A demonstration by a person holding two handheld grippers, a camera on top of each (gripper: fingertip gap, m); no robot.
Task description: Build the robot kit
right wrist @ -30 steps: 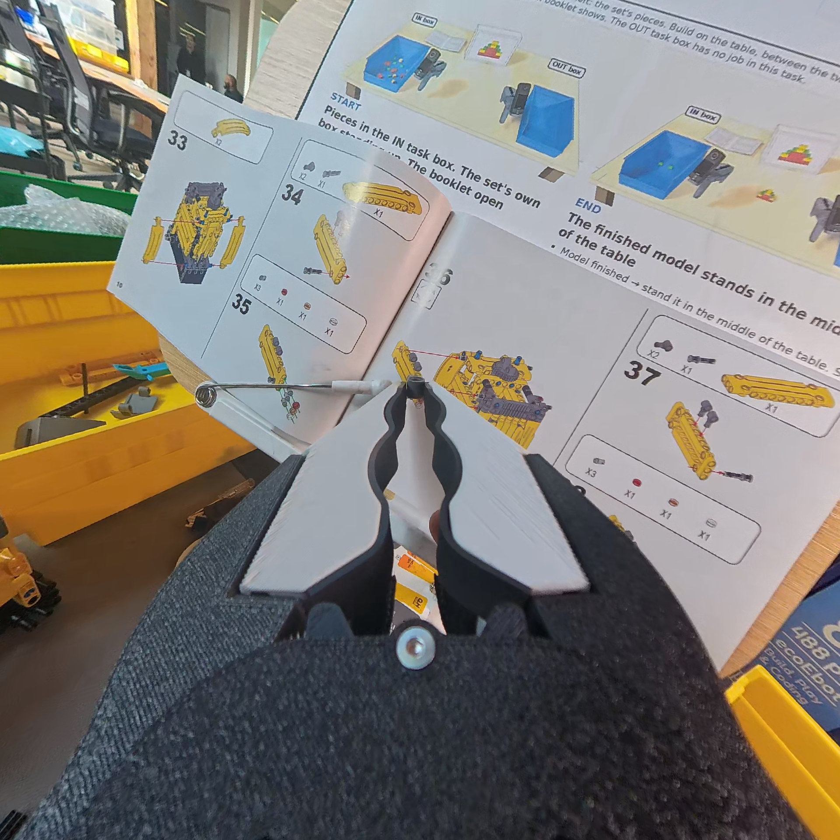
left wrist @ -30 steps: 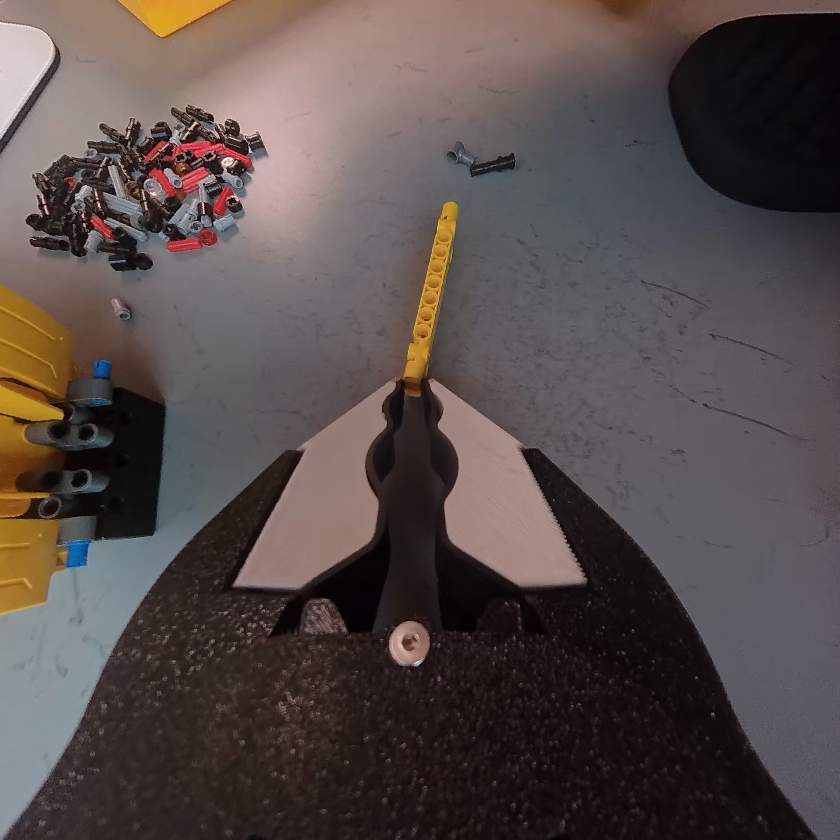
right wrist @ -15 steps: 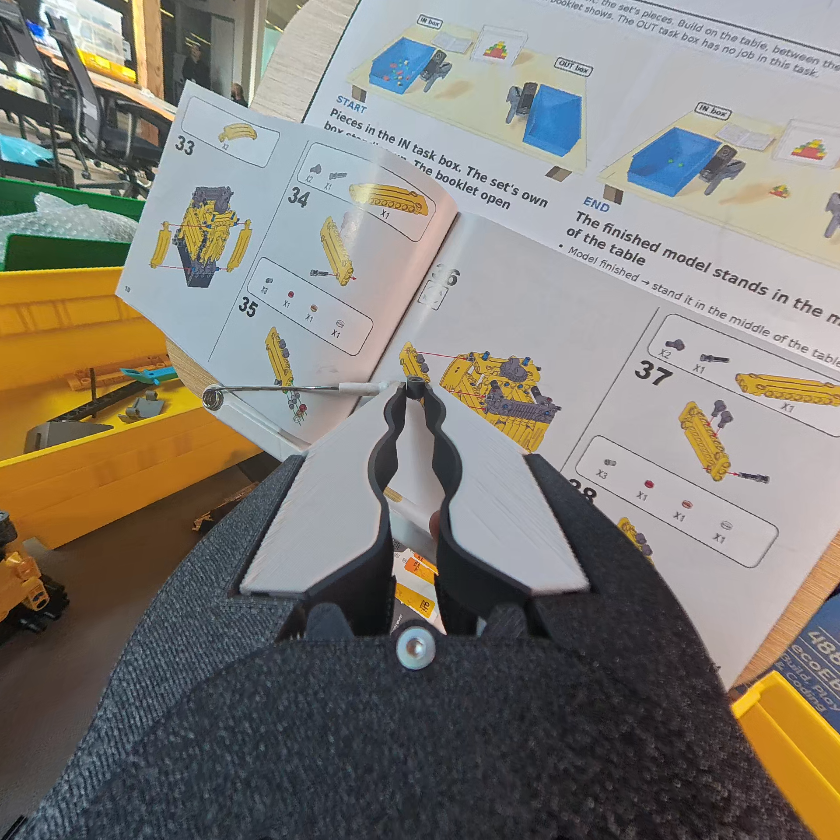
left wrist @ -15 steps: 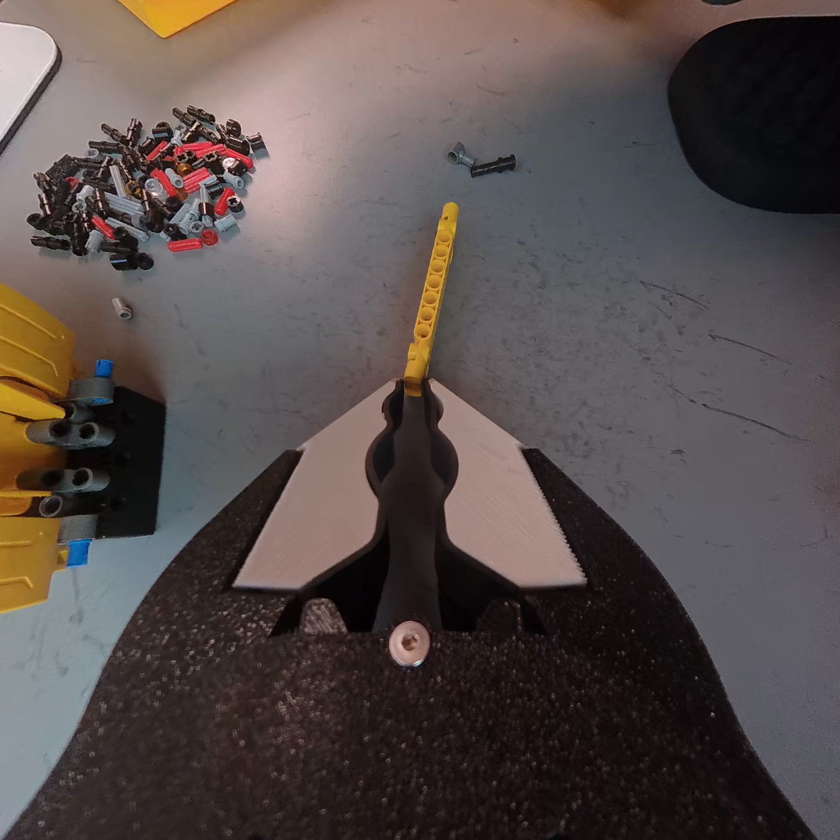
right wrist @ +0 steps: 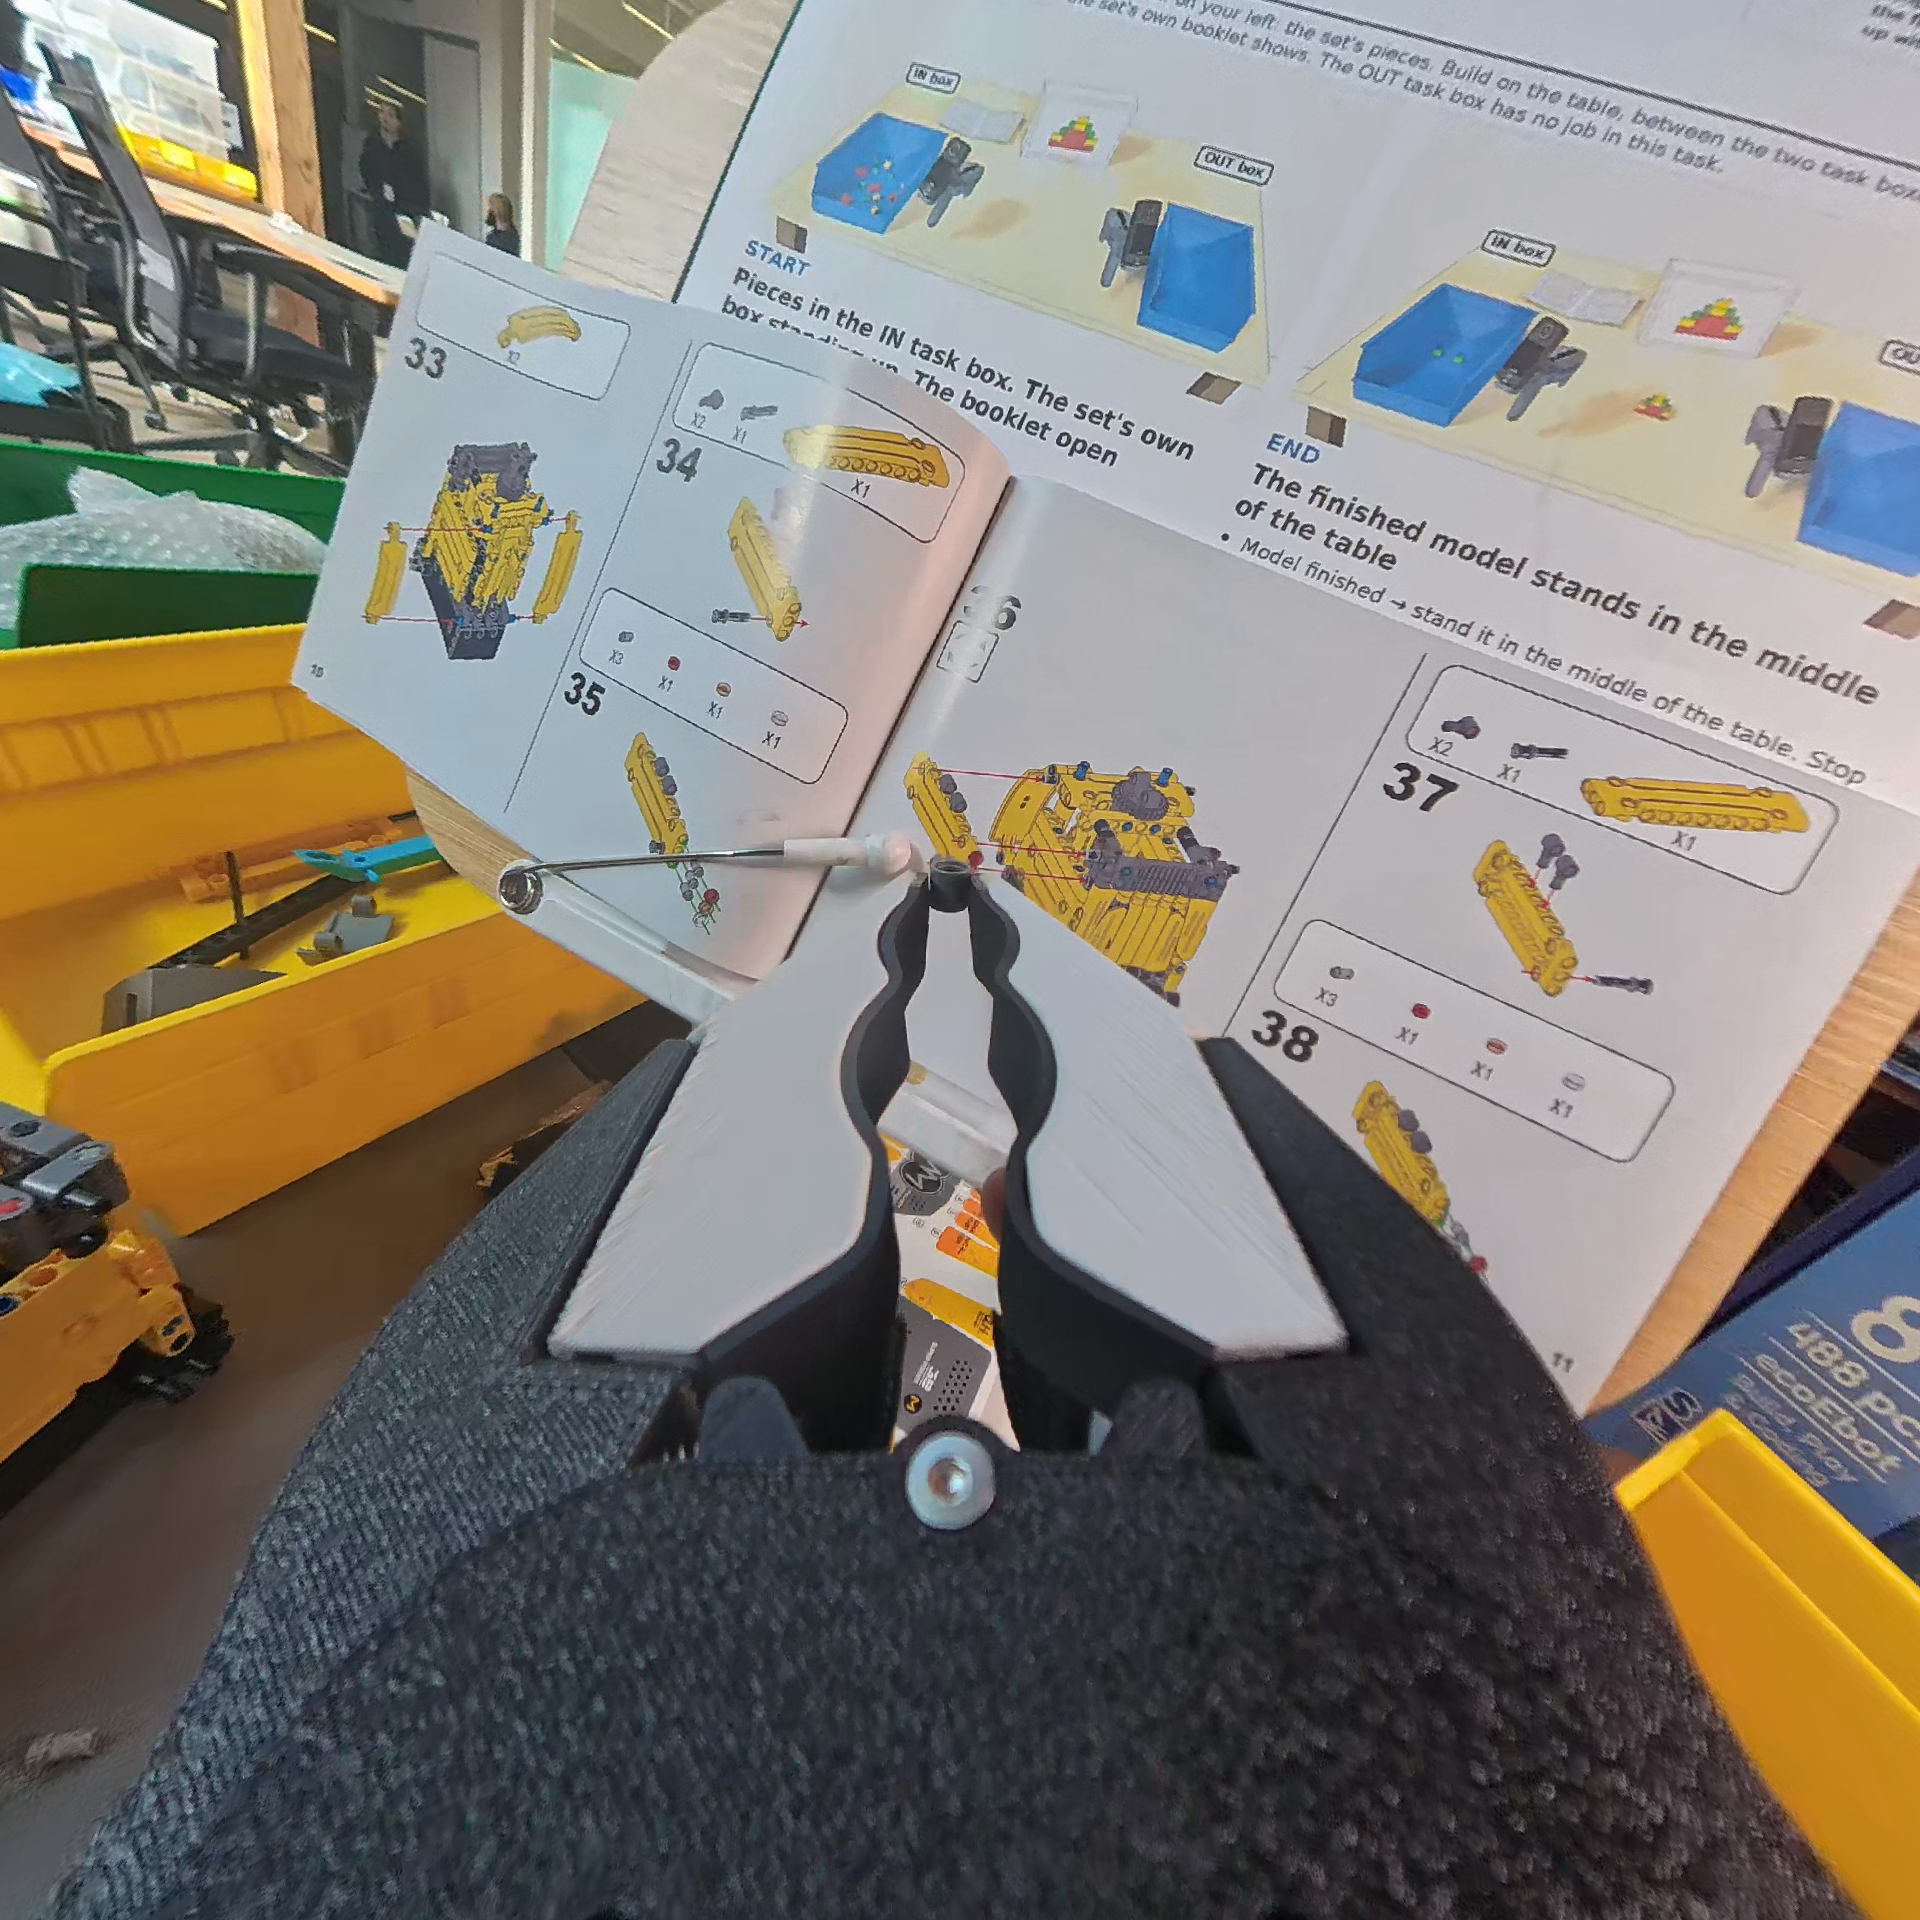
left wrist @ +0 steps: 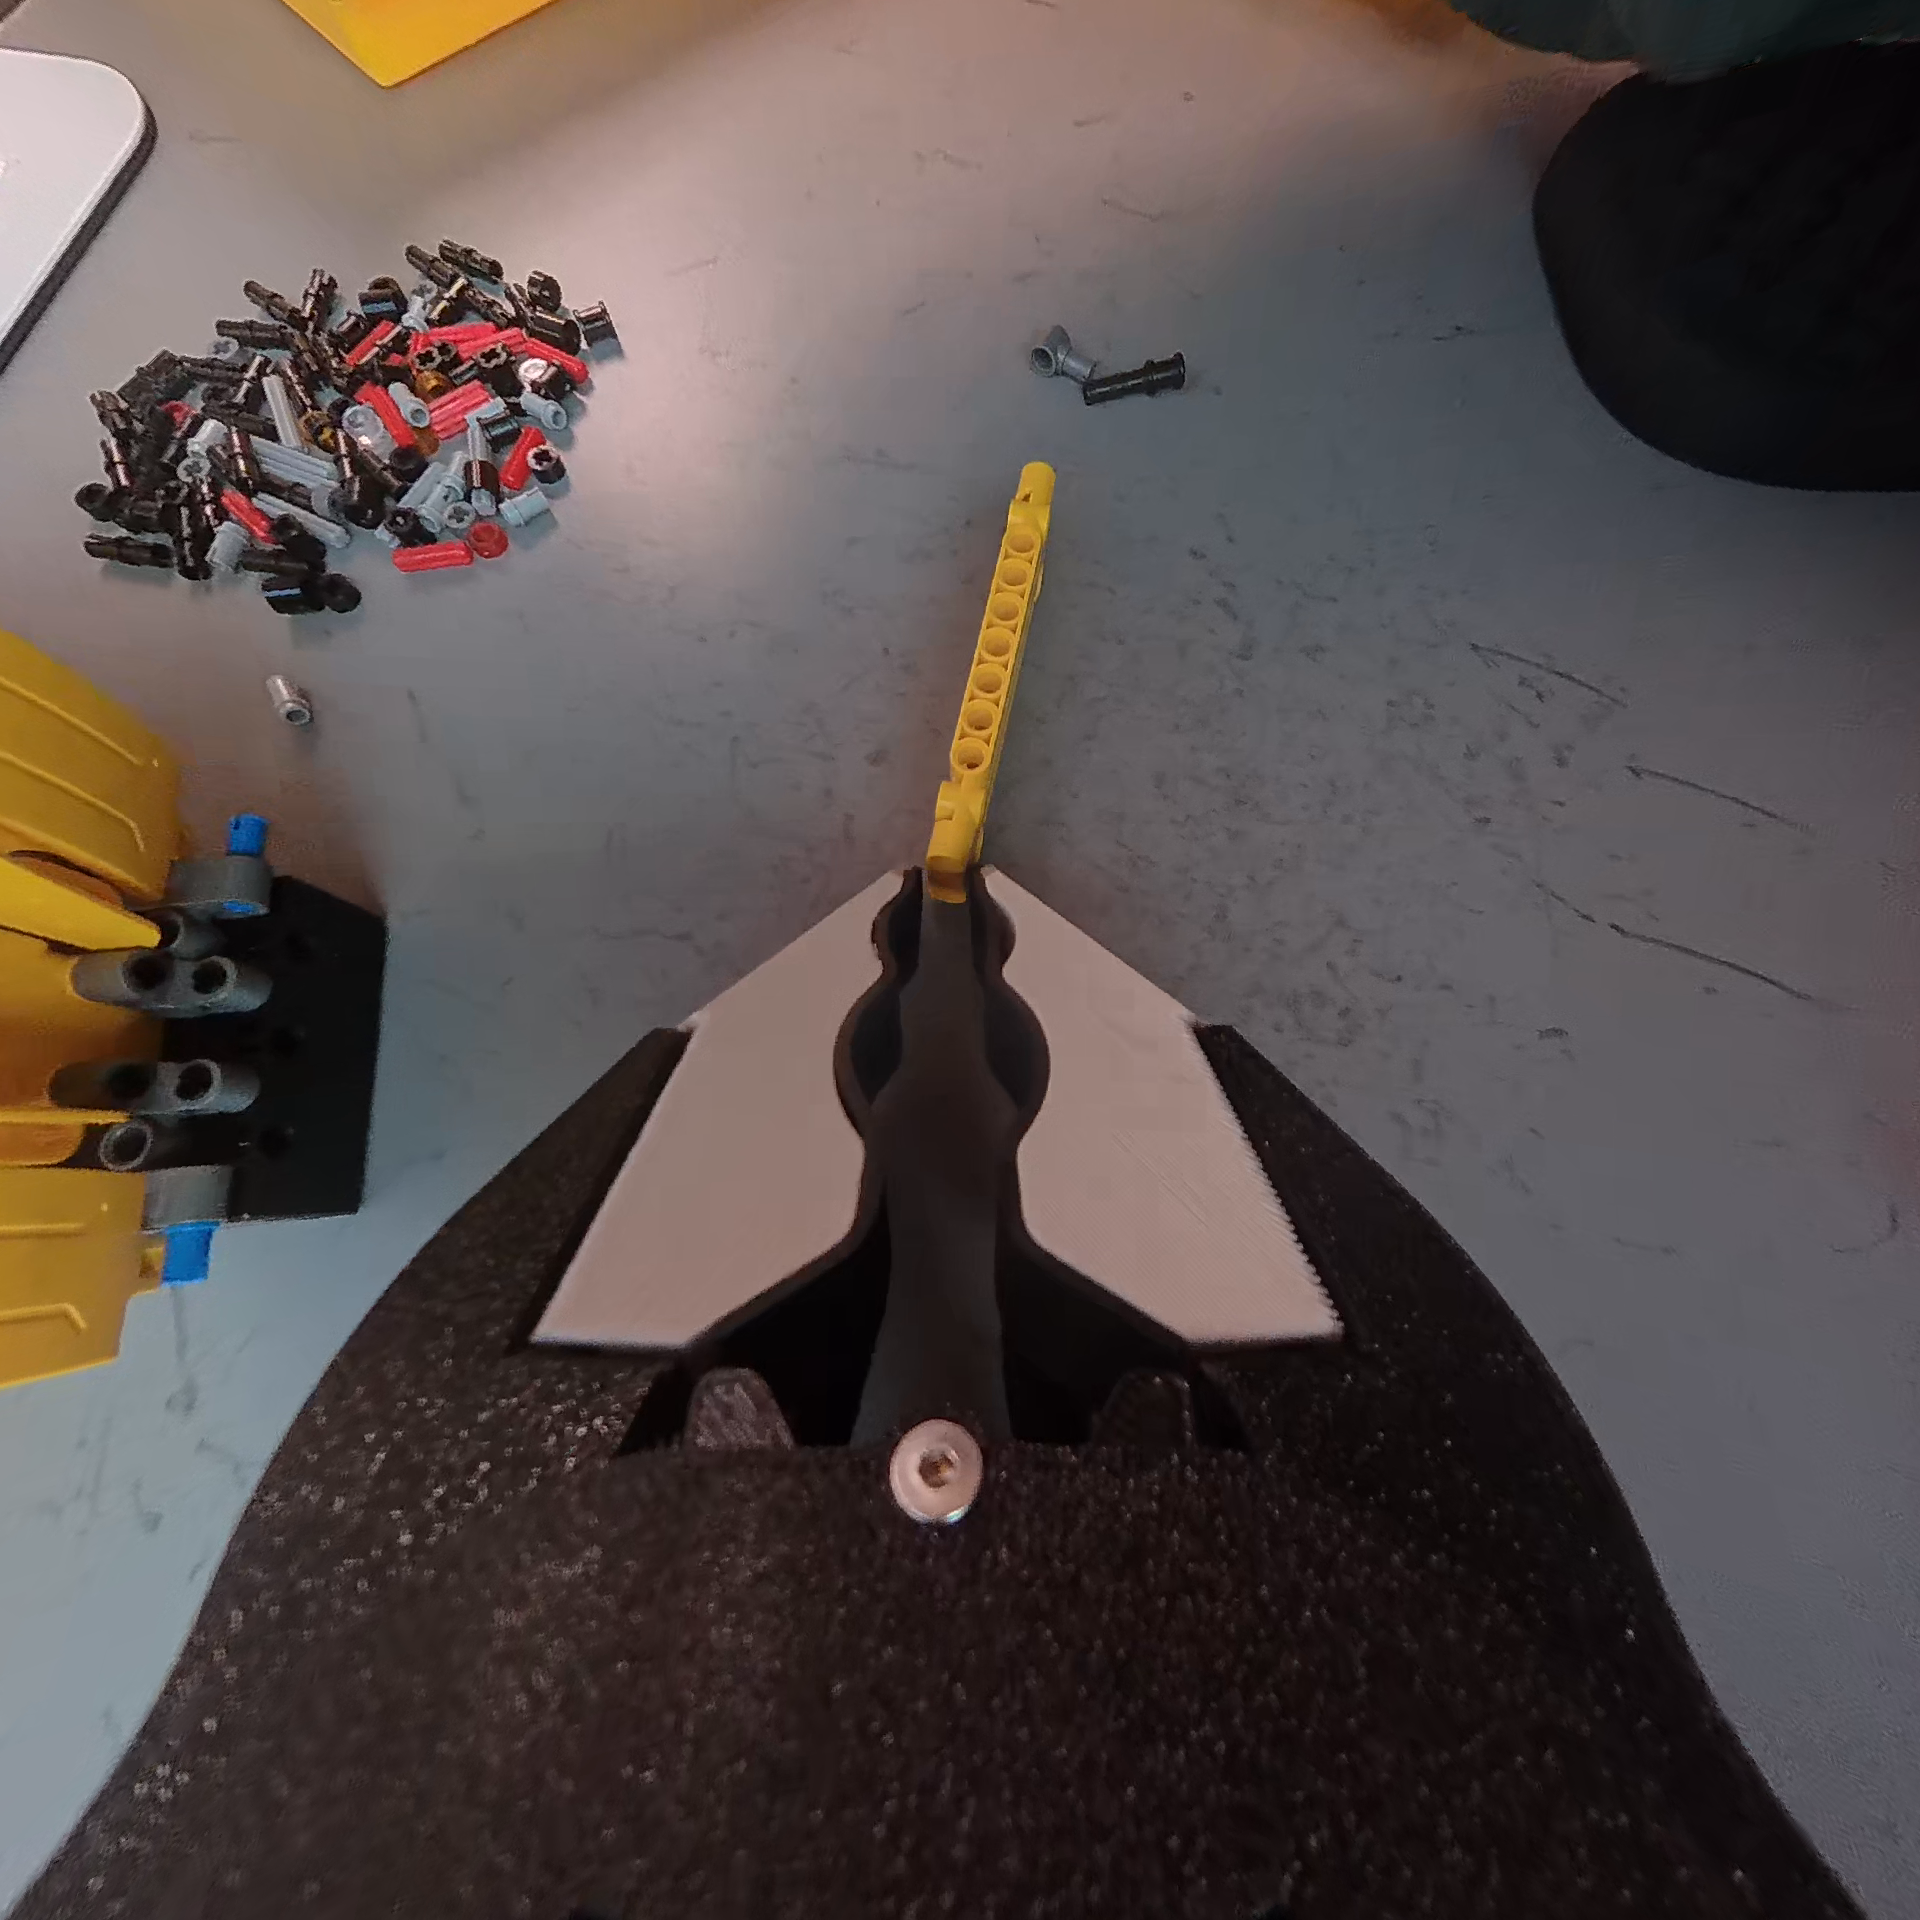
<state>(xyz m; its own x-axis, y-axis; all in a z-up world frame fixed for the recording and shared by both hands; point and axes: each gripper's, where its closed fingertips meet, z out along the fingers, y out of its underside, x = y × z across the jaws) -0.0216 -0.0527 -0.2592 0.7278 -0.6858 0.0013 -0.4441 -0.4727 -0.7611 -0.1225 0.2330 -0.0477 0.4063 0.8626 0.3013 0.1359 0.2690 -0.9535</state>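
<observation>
My left gripper (left wrist: pixel 948 883) is shut on the near end of a long yellow beam with holes (left wrist: pixel 995 665), which points away over the grey table (left wrist: pixel 1351 831). My right gripper (right wrist: pixel 948 891) is shut on a small dark grey pin (right wrist: pixel 948 881) and holds it up in front of an open instruction booklet (right wrist: pixel 1039 675) propped on a stand. A partly built yellow and black model (left wrist: pixel 114 1049) stands at the left edge in the left wrist view; it also shows low left in the right wrist view (right wrist: pixel 73 1309).
A pile of small black, red and grey pins (left wrist: pixel 332 426) lies far left. A grey connector and a black pin (left wrist: pixel 1112 369) lie beyond the beam. A black padded object (left wrist: pixel 1745 270) is far right. Yellow trays (right wrist: pixel 260 935) and a printed sheet (right wrist: pixel 1455 312) stand behind the booklet. The left gripper's tips are roughly 35 cm from the right gripper's.
The right gripper has shifted a little, so the booklet and trays sit slightly lower and to the right in its view. The left gripper and beam have not moved.
</observation>
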